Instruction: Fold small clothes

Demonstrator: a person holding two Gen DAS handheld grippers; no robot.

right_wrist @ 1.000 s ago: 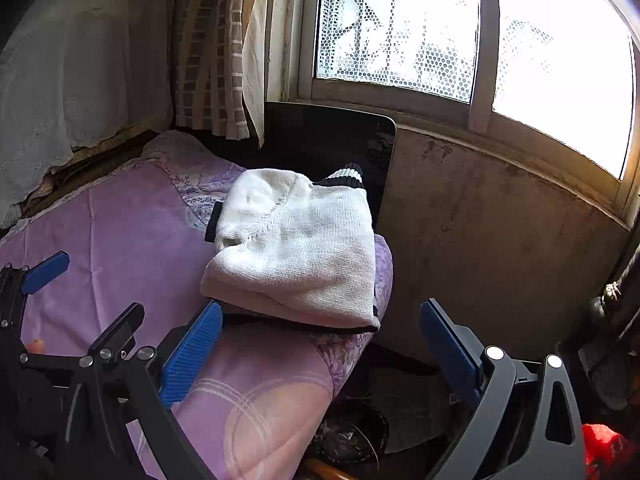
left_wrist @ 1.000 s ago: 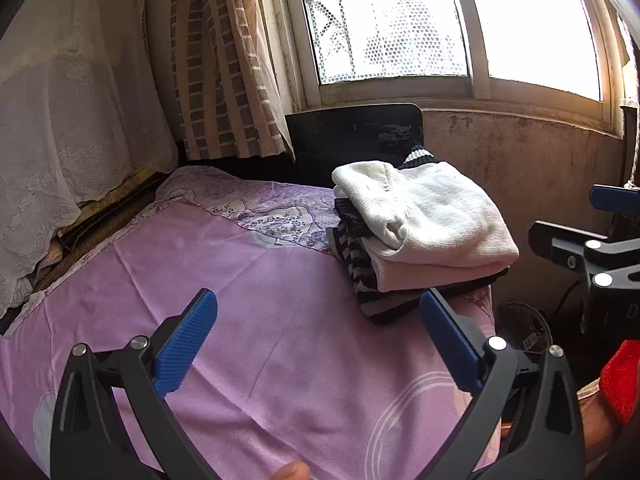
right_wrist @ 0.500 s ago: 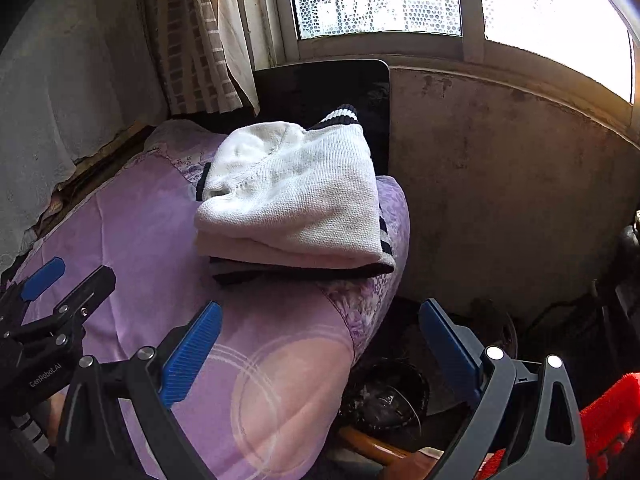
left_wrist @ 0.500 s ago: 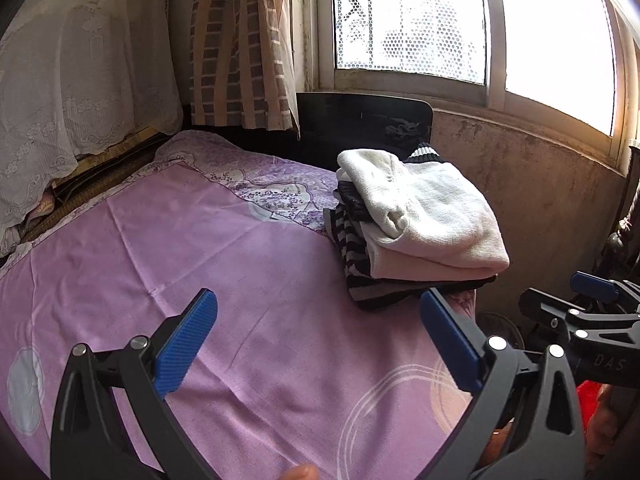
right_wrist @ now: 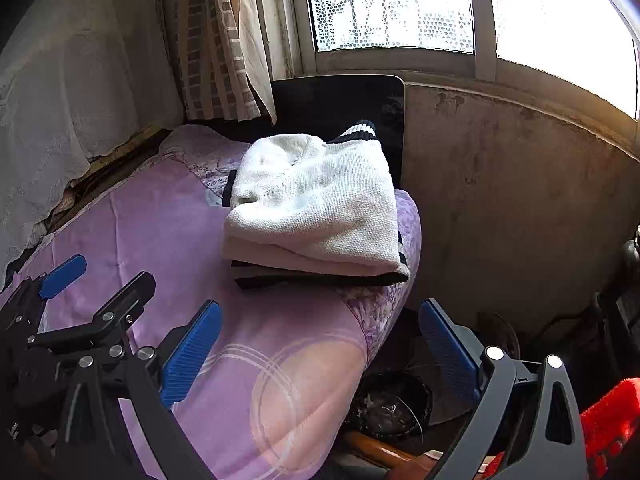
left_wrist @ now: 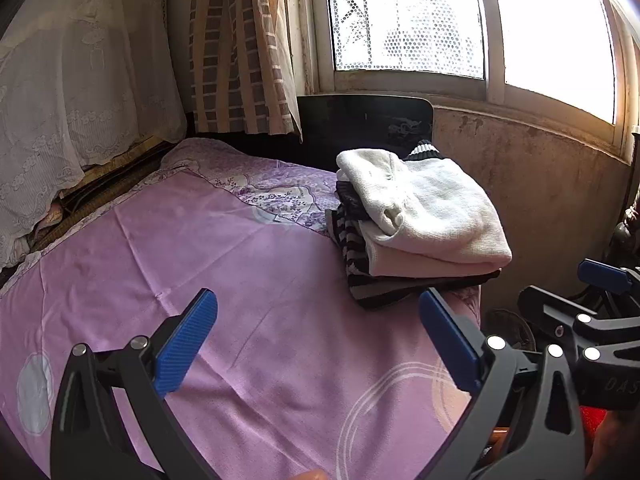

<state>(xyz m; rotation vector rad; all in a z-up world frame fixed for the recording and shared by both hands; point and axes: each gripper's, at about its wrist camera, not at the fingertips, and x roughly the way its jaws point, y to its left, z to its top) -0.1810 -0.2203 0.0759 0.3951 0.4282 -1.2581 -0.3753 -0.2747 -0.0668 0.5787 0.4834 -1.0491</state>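
Both the left hand-held gripper (left_wrist: 318, 344) and right hand-held gripper (right_wrist: 320, 346) are spread, empty. Folded clothes stack (left_wrist: 424, 224) lies on the bed (left_wrist: 240, 280) ahead-right of the left one. Partial lettering "DAS" shows on the right gripper.

We are seeing a white chunky-knit sweater (right_wrist: 320, 204) looking coarse and matt, lying on a striped black-and-white knit garment (left_wrist: 360, 256). We are noting the pink-purple bedsheet (left_wrist: 224, 264) looking smooth and creased, the blue gripper pads (left_wrist: 186, 344) showing ribbed texture on matt black plastic, and a glossy black headboard (left_wrist: 360, 124).
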